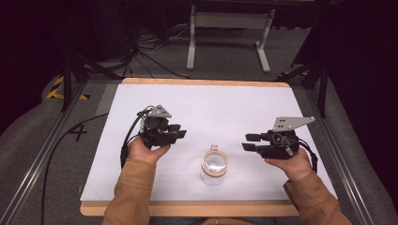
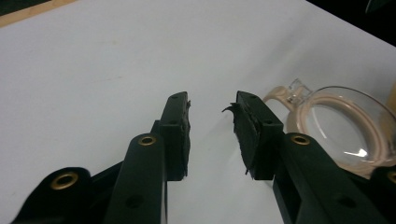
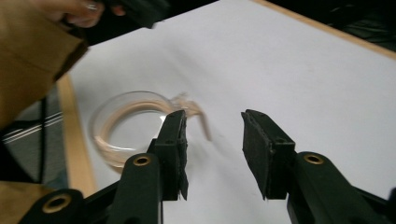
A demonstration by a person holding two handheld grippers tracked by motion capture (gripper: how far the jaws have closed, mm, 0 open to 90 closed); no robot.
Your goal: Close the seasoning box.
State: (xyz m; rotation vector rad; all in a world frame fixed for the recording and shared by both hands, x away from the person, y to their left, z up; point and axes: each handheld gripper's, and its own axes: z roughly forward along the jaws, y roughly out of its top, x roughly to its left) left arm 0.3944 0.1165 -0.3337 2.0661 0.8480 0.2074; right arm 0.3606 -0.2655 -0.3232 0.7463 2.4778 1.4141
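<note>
A clear glass jar (image 1: 214,167) with a pale tan lid ring and a clasp stands on the white table (image 1: 206,108) near its front edge, between my two hands. My left gripper (image 1: 180,132) hovers to the jar's left, jaws open and pointing right, with nothing between them. My right gripper (image 1: 248,142) hovers to the jar's right, jaws open and pointing left, also holding nothing. In the left gripper view the jar (image 2: 343,128) lies just right of the gripper (image 2: 211,128). In the right gripper view the jar (image 3: 126,126) lies left of the gripper (image 3: 214,140).
The white sheet covers a wooden board whose edge (image 1: 187,208) shows at the front. A grey metal stand (image 1: 229,33) and cables (image 1: 145,51) are on the floor beyond the table. Brown sleeves (image 1: 133,192) come in from the bottom.
</note>
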